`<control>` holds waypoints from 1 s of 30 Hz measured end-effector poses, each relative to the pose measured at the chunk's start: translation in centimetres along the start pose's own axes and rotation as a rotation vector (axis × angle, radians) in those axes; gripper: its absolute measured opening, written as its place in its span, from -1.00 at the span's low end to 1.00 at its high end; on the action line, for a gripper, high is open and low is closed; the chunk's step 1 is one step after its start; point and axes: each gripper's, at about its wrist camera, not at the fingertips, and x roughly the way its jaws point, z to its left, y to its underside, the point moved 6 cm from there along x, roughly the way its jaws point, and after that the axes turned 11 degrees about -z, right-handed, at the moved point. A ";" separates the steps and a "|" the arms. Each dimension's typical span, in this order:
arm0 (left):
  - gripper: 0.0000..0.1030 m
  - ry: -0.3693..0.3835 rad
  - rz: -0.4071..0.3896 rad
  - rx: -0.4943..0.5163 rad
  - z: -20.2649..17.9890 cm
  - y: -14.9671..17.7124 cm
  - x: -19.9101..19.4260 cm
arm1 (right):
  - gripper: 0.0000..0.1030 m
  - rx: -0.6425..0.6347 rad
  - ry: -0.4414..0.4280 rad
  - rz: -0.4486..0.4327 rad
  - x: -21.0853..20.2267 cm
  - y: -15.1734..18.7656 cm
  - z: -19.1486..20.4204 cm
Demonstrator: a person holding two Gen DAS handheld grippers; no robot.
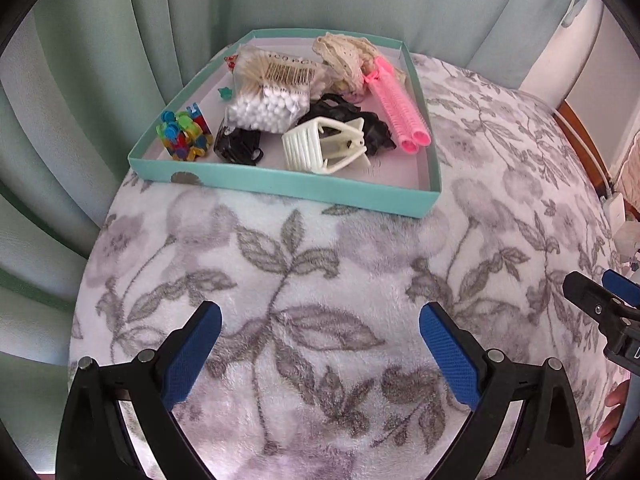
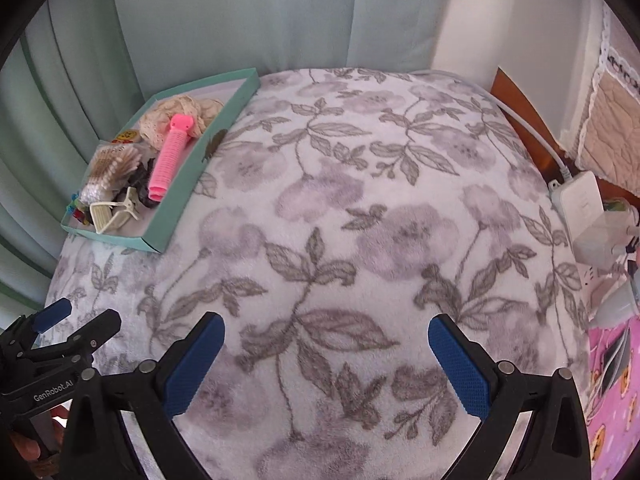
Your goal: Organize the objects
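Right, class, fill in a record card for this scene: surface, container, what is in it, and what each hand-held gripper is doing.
Surface: floral blanket
Container: teal box, at the far left of the blanket, by the curtain
Contents: pink hair roller, white hair claw, bag of cotton swabs, lace, coloured clips, black hair ties
Left hand-held gripper: open, empty, above the blanket
Right hand-held gripper: open, empty, above the blanket
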 end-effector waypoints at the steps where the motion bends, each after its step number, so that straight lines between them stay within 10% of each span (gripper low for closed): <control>1: 0.93 -0.002 0.006 0.001 0.0 0.2 0.3 | 1.00 0.003 0.004 0.005 0.2 0.4 -0.2; 30: 1.00 -0.039 -0.120 -0.023 0.0 2.2 0.9 | 1.00 -0.015 0.092 -0.032 2.1 4.0 -0.8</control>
